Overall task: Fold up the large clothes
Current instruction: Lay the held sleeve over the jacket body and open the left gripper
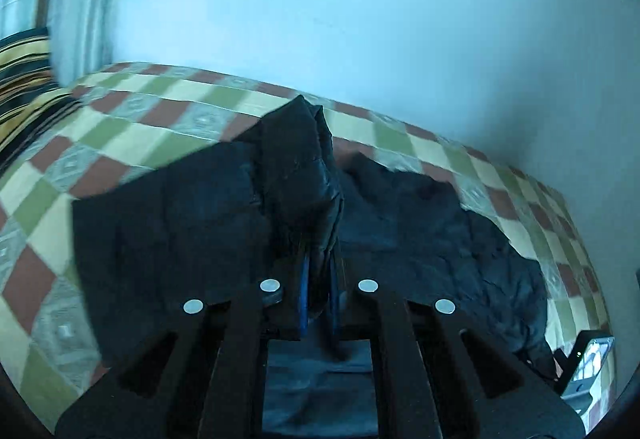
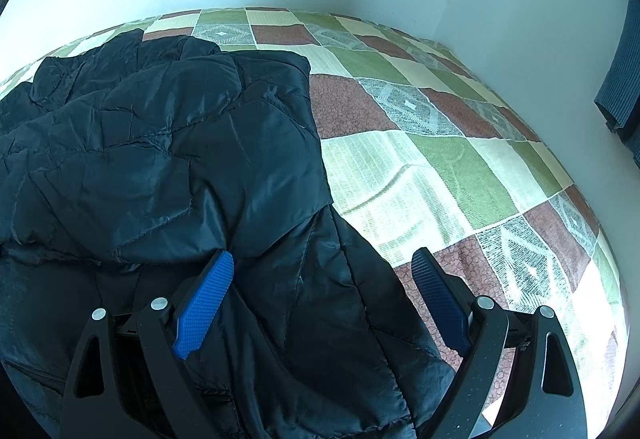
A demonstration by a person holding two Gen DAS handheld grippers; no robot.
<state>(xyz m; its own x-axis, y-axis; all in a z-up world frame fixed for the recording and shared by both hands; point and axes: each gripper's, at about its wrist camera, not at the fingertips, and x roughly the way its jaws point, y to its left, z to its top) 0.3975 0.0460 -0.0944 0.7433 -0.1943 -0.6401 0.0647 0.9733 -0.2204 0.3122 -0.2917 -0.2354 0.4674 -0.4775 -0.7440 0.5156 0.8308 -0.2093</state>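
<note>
Left claw [image 1: 318,303] clamped on black quilted puffer jacket [image 1: 304,167], apparently a sleeve; right claw [image 2: 324,299] apart; no readable labels.

Jacket [image 2: 168,143] glossy quilted cloth (creased); bedspread [image 2: 420,167] matt woven.

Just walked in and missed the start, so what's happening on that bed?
A person with a gripper in each hand is folding a dark quilted jacket on a checked bedspread. The left gripper is shut on a bunched-up part of the jacket, lifted above the rest. The right gripper is open over the jacket's edge, gripping nothing.
</note>
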